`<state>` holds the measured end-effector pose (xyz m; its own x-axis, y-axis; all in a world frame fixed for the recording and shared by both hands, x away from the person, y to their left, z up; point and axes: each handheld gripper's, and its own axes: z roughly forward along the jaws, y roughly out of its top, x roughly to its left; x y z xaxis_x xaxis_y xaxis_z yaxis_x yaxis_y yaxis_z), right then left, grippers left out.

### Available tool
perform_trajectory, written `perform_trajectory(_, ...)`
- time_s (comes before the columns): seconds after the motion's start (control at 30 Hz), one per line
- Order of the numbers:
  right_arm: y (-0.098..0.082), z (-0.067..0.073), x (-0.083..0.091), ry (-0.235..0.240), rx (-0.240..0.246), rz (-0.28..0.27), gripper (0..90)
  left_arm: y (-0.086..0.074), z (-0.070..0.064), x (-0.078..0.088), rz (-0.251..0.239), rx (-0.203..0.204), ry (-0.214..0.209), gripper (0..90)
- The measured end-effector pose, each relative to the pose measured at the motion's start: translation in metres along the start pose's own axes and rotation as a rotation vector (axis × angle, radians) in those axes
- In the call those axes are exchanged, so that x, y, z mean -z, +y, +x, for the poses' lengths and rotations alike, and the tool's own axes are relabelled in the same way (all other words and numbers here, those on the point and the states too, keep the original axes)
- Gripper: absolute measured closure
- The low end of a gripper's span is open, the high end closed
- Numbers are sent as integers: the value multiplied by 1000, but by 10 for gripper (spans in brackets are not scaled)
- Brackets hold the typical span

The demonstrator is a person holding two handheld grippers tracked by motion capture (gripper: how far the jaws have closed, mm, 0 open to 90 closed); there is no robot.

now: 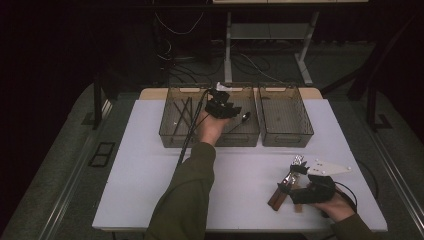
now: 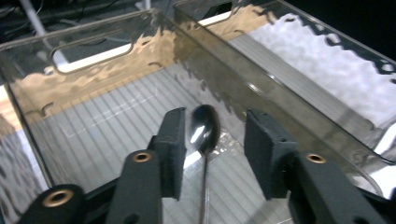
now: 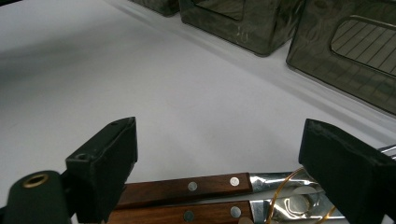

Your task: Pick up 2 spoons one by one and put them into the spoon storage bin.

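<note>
At the far left of the table, a smoky plastic bin is seen with several dark sticks lying in its left half. Over the right half of that same bin the left gripper is held by the left hand, and a spoon is found between its pads, bowl pointing away and handle running back under the gripper. The jaws are parted to a moderate width, and neither pad is pressed on the spoon; the spoon appears to lie on the ribbed floor of the bin, so the step is judged to be the release of the spoon into this bin. For a clean release the jaws should be kept apart and the gripper lifted straight up, so that the handle is not caught or dragged against a pad, and the bin wall to the right should be avoided on the way out. Further right a second bin of the same kind is placed just beside the first, and nothing can be made out inside it. At the near right the right gripper is rested low by the right hand, its jaws spread wide, with two wooden-handled knives lying side by side between them but not gripped. These are probably to be taken next, by the handles rather than the blades.
</note>
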<state>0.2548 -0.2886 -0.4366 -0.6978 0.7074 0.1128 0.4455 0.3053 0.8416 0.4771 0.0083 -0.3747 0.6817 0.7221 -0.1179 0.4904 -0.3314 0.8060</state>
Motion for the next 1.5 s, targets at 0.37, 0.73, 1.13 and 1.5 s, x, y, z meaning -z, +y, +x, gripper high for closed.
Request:
perform_trajectory(0.37,0,0,-1,-3,3,7,119,-8,-7,30,-57,-32,-47,390)
perform_trajectory(0.73,-1,-1,-2,-10,-2,17,119,-32,-11,73,-47,-94,-146,259)
perform_trajectory(1.13,-2,-2,-3,-15,-15,25,119,-84,-16,113,-29,-100,-175,67)
perform_trajectory(1.5,-2,-3,-3,-17,-20,32,119,-139,-20,141,-38,-99,-180,0)
